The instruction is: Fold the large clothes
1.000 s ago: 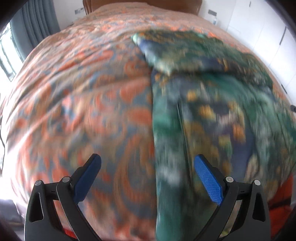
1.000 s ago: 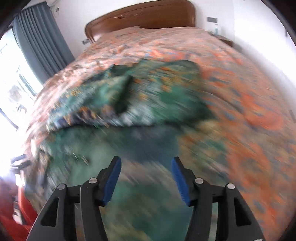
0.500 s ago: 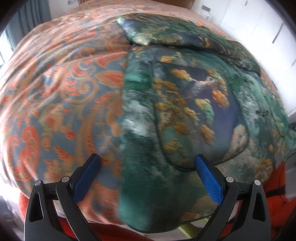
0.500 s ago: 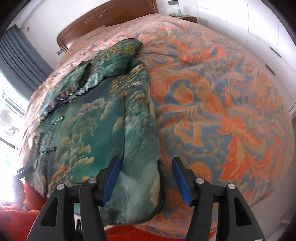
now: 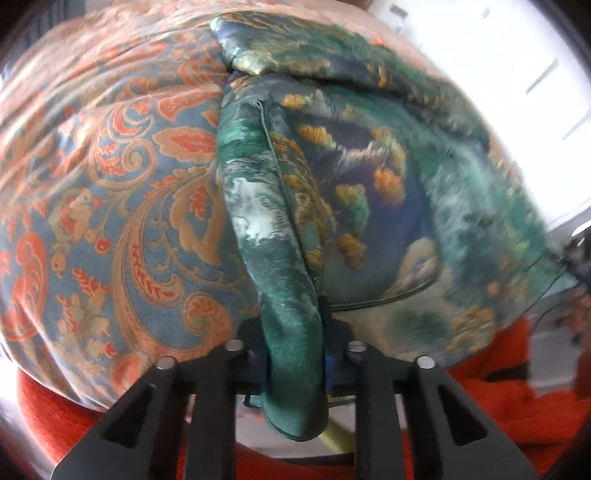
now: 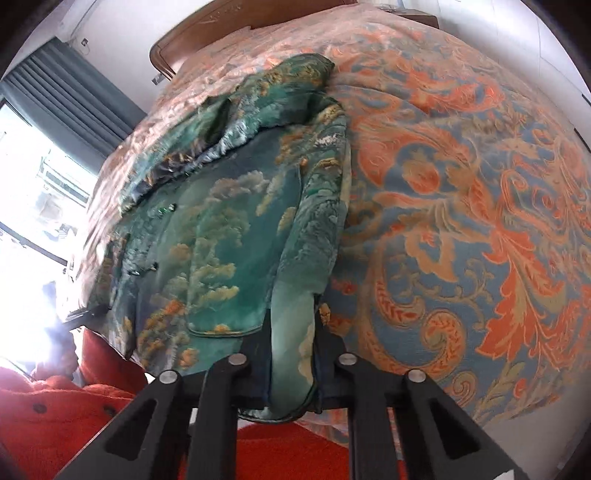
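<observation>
- Jacket (image 5: 369, 192): a green padded garment printed with trees and clouds is lying spread on the bed (image 5: 122, 206), its hem hanging at the bed's near edge and its collar end pointing toward the headboard (image 6: 236, 26).
- Left gripper (image 5: 293, 354): its jaws have just been closing and are now clenching the jacket's near hem corner; a thick roll of green fabric is standing pinched between them and is hiding the pads.
- Right gripper (image 6: 290, 369): its jaws have likewise just been closing and are gripping the opposite hem corner, a pale green fold filling the narrow gap between them.
- Sleeve (image 5: 295, 55): one arm of the jacket is lying folded across the upper body, toward the collar end.
- Pocket (image 6: 225, 280): a rounded patch pocket is showing on the front panel just beside the right gripper; small frog buttons are running down the front to its left, in the right wrist view.
- Bed: the cover, patterned with orange scrolls on blue-grey, is lying under the jacket and extending wide on both sides of it.
- Curtain (image 6: 77, 92): grey folds are hanging beside a bright window at the far left of the right wrist view.
- Red cloth (image 6: 55, 410): a fuzzy red-orange fabric is filling the near foreground below the bed edge in both views.
</observation>
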Motion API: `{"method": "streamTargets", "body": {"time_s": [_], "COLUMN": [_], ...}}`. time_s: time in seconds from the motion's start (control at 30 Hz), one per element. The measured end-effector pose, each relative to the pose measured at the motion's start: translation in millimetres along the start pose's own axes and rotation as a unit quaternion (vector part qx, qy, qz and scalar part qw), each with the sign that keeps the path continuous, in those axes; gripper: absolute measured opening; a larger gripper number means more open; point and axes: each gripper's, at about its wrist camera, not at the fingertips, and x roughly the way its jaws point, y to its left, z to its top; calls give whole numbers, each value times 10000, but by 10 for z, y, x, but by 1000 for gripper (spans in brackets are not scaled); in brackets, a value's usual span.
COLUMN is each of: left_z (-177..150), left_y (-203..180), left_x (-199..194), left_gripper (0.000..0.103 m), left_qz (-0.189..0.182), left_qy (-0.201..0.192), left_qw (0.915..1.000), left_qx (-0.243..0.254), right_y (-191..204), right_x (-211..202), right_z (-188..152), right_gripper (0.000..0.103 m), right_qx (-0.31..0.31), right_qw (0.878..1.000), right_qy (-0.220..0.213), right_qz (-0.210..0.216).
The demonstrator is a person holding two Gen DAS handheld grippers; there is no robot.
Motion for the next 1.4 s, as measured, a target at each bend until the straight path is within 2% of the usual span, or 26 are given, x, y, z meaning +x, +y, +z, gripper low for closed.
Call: {"method": "streamTargets", "body": {"time_s": [0.13,0.3,0.4,0.47,0.6,0.7,0.77,0.87,0.93,1.07,1.13,1.23,1.3,1.4], "left_z": [-46,-276,-378,-336,64,584,951,1506,1963,2586,2713,2895,2925,2960], "left_y": [-2,-2,21,2,50,150,204,237,262,268,305,352,370,362], "left_x": [-237,-424,-658,-833,-1283,-1429,-1427,-1327,-1135,-618,-380,45,215,435], "left_gripper": [15,14,14,14,13,13,13,13,13,13,13,14,15,18], "left_qz": [-150,-103,-292,-465,-894,-1260,-1358,-1162,-981,-492,-243,182,365,597], "left_qy": [-173,-174,-245,-380,-1038,-1451,-1660,-1856,-1808,-1607,-1462,-1199,-1059,-871], "left_qw": [9997,9995,9990,9979,9906,9810,9756,9741,9762,9825,9853,9887,9900,9914], "left_qx": [51,237,244,235,49,-266,-463,-563,-684,-806,-851,-883,-859,-771], "right_y": [69,139,138,165,263,320,354,378,354,227,134,-66,-182,-289], "right_x": [-166,-303,-379,-489,-790,-897,-879,-743,-560,-59,251,771,1011,1270], "right_z": [31,-53,-159,-222,-68,355,692,1323,1786,2501,2790,3053,3080,3098], "right_gripper": [13,12,12,12,12,11,11,11,11,11,11,11,11,12], "right_qx": [122,-22,22,44,47,92,152,298,449,876,1004,1215,1308,1408], "right_qw": [9991,9992,9984,9964,9881,9796,9749,9701,9684,9695,9737,9792,9818,9819], "right_qy": [-236,-118,-30,-53,-493,-891,-1108,-1441,-1594,-1625,-1506,-1299,-1206,-1151], "right_qz": [316,384,571,848,1455,1799,1927,1930,1864,1612,1383,972,670,535]}}
